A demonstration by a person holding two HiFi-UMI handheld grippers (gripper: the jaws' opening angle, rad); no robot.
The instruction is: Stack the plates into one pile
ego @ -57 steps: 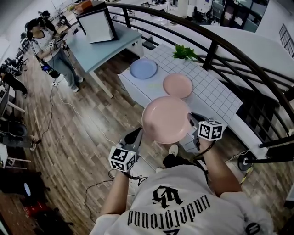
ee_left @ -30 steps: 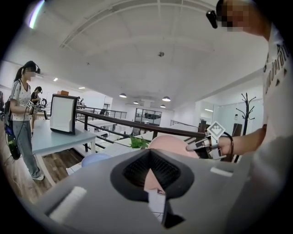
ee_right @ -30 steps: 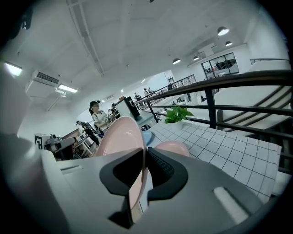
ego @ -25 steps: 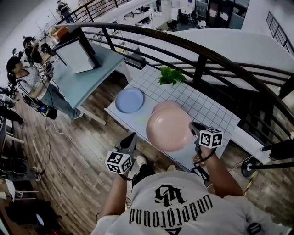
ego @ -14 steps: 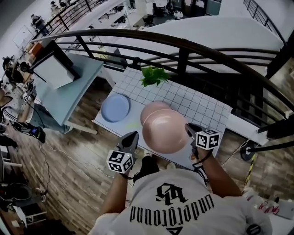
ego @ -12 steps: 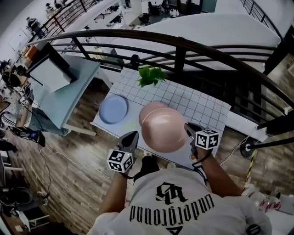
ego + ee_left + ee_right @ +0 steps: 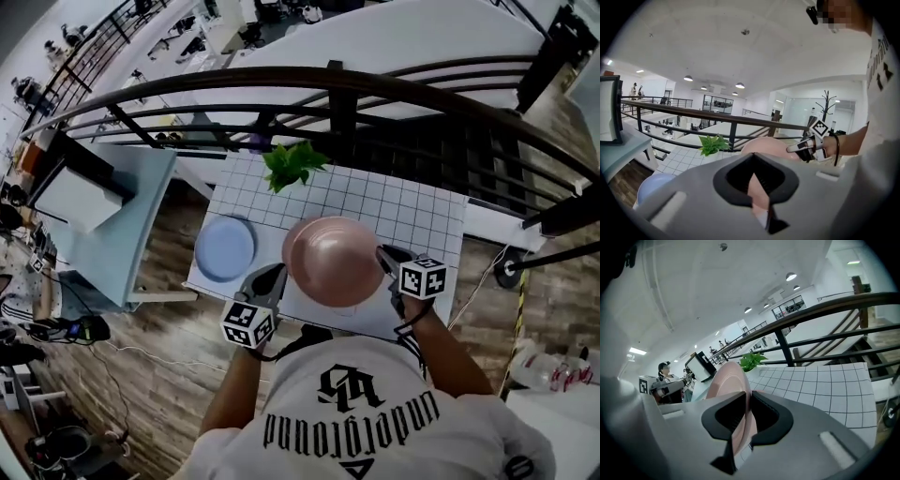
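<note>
I hold a large pink plate in the air above the white tiled table. My right gripper has its right rim between the jaws, which are opening but still touch it. At the plate's left edge, my left gripper has a pink rim filling its jaws. A second pink plate lies on the table right under the held one, only a sliver showing. A blue plate rests on the table's left part.
A green potted plant stands at the table's far edge, against a dark curved railing. A pale blue table with a white board stands to the left. Wooden floor lies around my feet.
The pink plate has been carried forward until it covers the pink plate on the table. My left gripper, apart from the plate a second ago, has come up to its left rim.
</note>
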